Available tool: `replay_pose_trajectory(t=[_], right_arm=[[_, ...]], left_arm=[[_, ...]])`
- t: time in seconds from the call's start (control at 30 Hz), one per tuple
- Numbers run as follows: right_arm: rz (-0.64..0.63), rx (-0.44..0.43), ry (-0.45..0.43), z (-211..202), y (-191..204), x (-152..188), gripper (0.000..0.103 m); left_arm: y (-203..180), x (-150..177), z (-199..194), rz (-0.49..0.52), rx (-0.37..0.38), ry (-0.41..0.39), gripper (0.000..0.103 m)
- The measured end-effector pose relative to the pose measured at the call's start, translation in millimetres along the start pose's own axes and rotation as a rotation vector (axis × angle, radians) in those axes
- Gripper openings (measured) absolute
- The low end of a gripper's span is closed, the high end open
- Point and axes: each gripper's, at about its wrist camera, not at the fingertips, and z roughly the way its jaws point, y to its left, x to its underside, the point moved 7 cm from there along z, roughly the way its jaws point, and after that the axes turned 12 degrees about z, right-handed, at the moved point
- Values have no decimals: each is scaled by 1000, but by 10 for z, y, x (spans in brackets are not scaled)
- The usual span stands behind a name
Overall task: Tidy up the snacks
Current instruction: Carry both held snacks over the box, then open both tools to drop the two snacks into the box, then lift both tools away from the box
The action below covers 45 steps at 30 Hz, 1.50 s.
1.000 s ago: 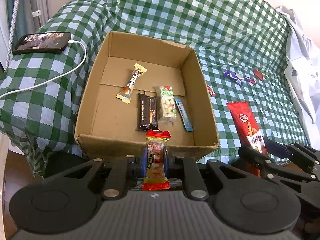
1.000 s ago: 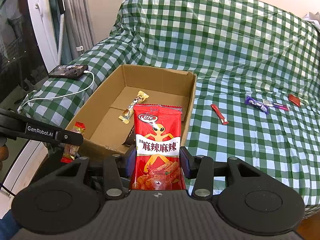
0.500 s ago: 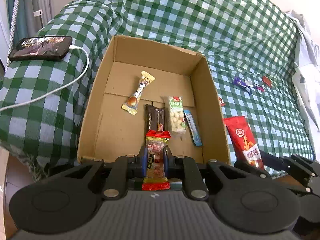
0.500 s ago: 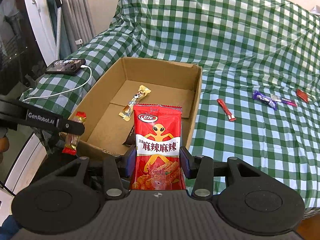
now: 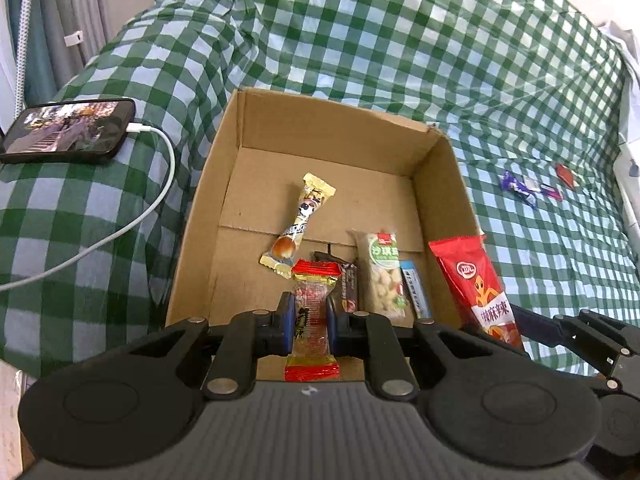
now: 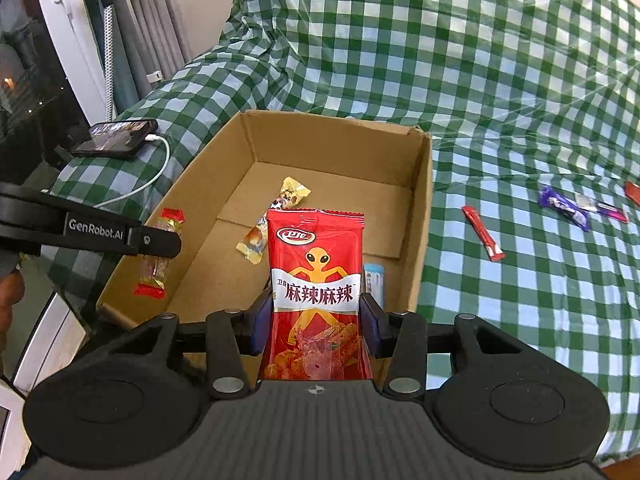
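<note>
Far left, a phone (image 5: 66,130) lay on the green-check cover (image 5: 360,40) w/ a white charging cable (image 5: 132,224) plugged in, trailing off the left edge. Next over, the cardboard box (image 5: 444,184) sat open-topped on the cover. L gripper (image 5: 307,320) was above the box's near wall, jaws narrow & pinched on a small red-ended candy (image 5: 314,316), held upright. Inside the box, on the floor, l to r: a yellow candy bar (image 5: 300,224) lying at a slant, a dark choc pack (image 5: 346,284) mostly hidden behind the held candy, a clear nut pack (image 5: 384,276) & a thin blue stick (image 5: 416,294) near the right wall. R gripper (image 6: 316,320) was over the box's near right part, jaws mid-width, clamped on a big red spicy snack bag (image 6: 316,292), upright, label facing the cam. Right of the box, loose on the cover: a red stick (image 6: 482,232), then a purple wrapper (image 6: 564,206), a silver-pink one (image 6: 600,208) just beside it, & a small red pack (image 6: 633,192) at the frame edge.
</note>
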Motion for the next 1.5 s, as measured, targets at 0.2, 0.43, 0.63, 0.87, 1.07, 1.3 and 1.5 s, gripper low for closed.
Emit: replay_pose_trajectory(t=[0.2, 0.43, 0.63, 0.87, 1.07, 1.3, 1.5], right_arm=[[30, -17, 28, 331, -21, -132, 47], [40, -1, 60, 708, -77, -166, 47], [67, 18, 80, 890, -127, -73, 55], [78, 44, 82, 557, -188, 49, 82], [104, 56, 60, 48, -187, 216, 90], [90, 58, -18, -515, -140, 364, 93], [90, 52, -97, -929, -122, 449, 95]], left_arm=[[50, -95, 359, 0, -7, 50, 17], [151, -81, 657, 0, -43, 85, 18], [116, 67, 818, 61, -59, 99, 72], [303, 371, 319, -38, -93, 64, 100], [178, 499, -105, 11, -173, 58, 101], [-127, 645, -542, 57, -166, 2, 102], [-359, 799, -860, 72, -157, -45, 102]])
